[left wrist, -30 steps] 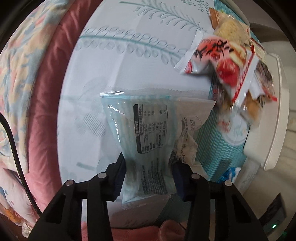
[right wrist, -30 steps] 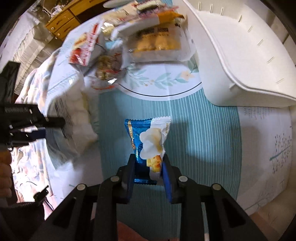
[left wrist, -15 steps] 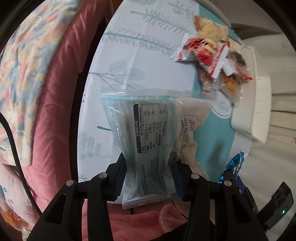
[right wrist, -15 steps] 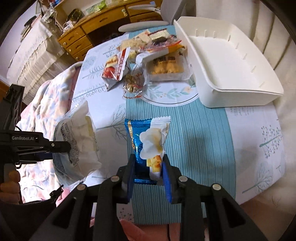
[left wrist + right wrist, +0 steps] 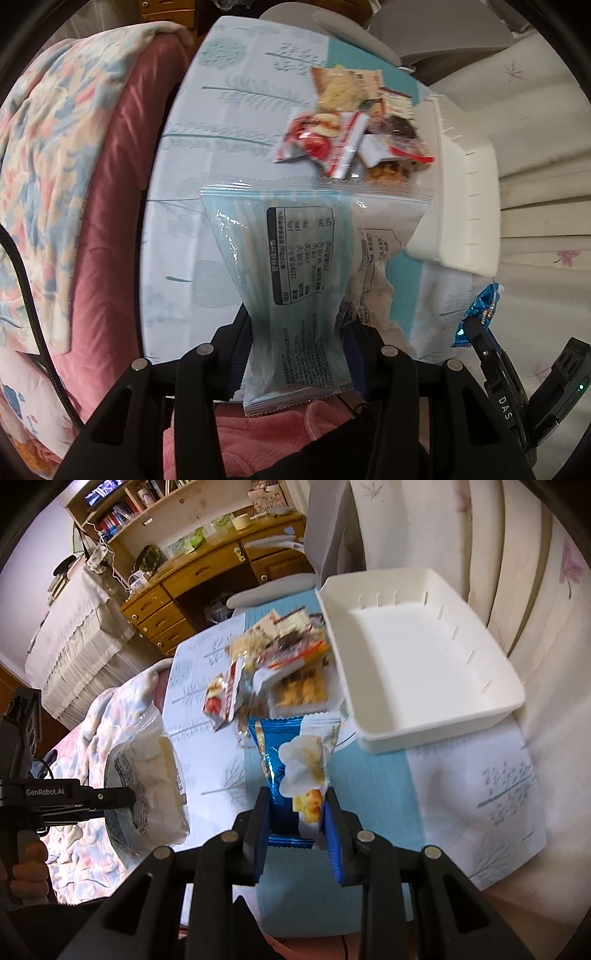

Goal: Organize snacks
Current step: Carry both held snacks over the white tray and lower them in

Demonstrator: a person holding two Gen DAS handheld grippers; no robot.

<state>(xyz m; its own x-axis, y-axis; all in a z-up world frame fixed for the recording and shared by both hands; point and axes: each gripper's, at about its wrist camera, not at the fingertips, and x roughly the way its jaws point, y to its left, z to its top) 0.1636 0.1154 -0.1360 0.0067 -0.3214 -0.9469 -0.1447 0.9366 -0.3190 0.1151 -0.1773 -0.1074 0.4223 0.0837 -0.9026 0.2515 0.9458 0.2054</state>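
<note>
My left gripper (image 5: 295, 354) is shut on a pale blue clear snack packet (image 5: 295, 258) with a printed nutrition label, held high above the table. The same packet (image 5: 147, 782) and the left gripper (image 5: 110, 799) show at the left of the right wrist view. My right gripper (image 5: 295, 819) is shut on a small blue and white snack bag (image 5: 295, 764), also lifted off the table. That bag's edge (image 5: 478, 314) peeks in at the right of the left wrist view. A pile of mixed snack packets (image 5: 273, 664) (image 5: 351, 136) lies on the tablecloth beside an empty white bin (image 5: 424, 657) (image 5: 465, 206).
The table (image 5: 480, 775) wears a white and teal leaf-print cloth. A pink cushion and a floral blanket (image 5: 55, 166) lie along its left side. A grey chair (image 5: 273, 587), a wooden desk with drawers (image 5: 177, 602) and curtains (image 5: 517, 554) stand beyond.
Both grippers have risen with their packets, so the table, the snack pile and the white bin look smaller and farther below. The grips have not changed.
</note>
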